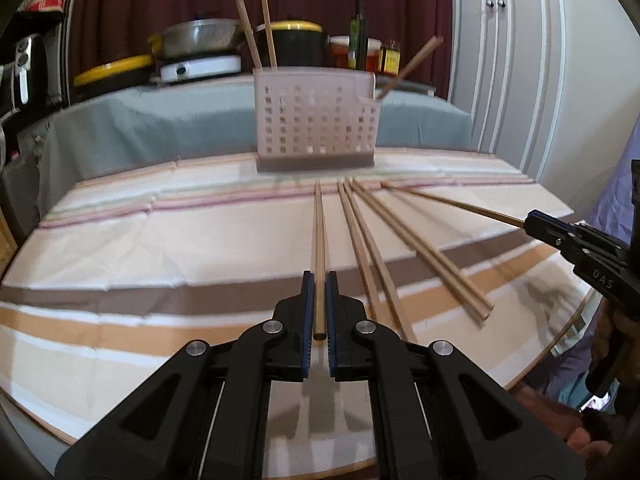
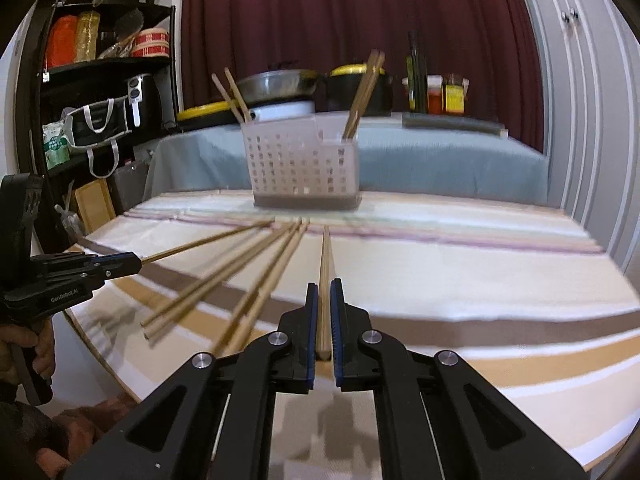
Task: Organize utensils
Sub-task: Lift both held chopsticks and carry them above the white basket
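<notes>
Four chopsticks [image 2: 362,92] already upright in the perforated basket [image 1: 316,120], upper middle of both views: two leaning at its left end, two at its right. Looks somewhat under halfway done. Left to put away: two loose pairs [image 1: 420,248] flat on the striped counter [image 1: 160,240], fanned across the centre and right of the left wrist view with their far ends toward the basket's foot, plus whatever sits in the claws.

Left claw [image 1: 319,308], lower middle of its own view: closed almost to nothing, blue pads pinched on the near end of a left-hand stick [image 1: 320,232] running straight up the frame toward the basket. One stick or a stacked pair, hard to tell through the blur. Far tip low near the counter; touching or lifted, cannot tell.

Right claw [image 2: 325,312], lower middle of its own view: likewise narrowed to a slit, clamped on a right-hand stick [image 2: 326,256], possibly two pressed together. Also pointed at the basket, well apart from the left claw.
</notes>
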Demonstrator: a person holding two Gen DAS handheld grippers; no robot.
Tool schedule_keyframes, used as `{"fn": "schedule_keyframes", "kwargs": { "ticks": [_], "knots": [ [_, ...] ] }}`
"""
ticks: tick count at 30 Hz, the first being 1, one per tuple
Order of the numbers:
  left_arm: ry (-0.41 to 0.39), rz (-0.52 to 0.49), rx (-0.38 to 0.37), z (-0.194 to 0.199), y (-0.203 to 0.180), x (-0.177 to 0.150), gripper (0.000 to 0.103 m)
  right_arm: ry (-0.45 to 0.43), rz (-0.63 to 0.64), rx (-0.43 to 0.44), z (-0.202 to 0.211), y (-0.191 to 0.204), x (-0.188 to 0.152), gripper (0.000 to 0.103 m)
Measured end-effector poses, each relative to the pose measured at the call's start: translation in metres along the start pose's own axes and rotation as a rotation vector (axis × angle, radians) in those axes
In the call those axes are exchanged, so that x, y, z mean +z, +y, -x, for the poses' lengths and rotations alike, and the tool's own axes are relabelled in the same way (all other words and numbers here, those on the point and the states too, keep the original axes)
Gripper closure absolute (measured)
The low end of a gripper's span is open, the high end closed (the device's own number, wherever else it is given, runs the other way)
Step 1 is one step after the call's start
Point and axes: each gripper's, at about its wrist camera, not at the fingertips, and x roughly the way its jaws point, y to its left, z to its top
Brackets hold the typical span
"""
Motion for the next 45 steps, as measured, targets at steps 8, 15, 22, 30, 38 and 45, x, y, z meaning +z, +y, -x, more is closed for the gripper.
{"fn": "schedule_keyframes", "kwargs": {
  "ticks": [8,15,22,30,38,45],
  "knots": [
    [-0.121,0.017,0.027,0.041,0.008,0.035,0.097,-0.102,0.013,-0.02,0.029,0.004,0.046,0.096],
    [-0.204,0.024,0.061,0.078,0.016,0.072,0.097,-0.139,0.024,-0.039,0.046,0.004,0.079,0.096],
    [-0.211,0.032,0.093,0.076,0.024,0.091,0.097,-0.115,0.038,-0.055,0.032,0.004,0.098,0.096],
    [-0.227,0.045,0.1,0.059,0.032,0.112,0.097,-0.13,0.049,-0.055,0.01,0.002,0.112,0.096],
    [-0.229,0.07,0.075,0.048,0.04,0.126,0.097,-0.136,0.044,-0.043,0.001,0.001,0.124,0.096],
    [-0.273,0.074,0.025,0.051,0.042,0.154,0.097,-0.185,0.05,-0.014,0.003,0.004,0.15,0.096]
  ]
}}
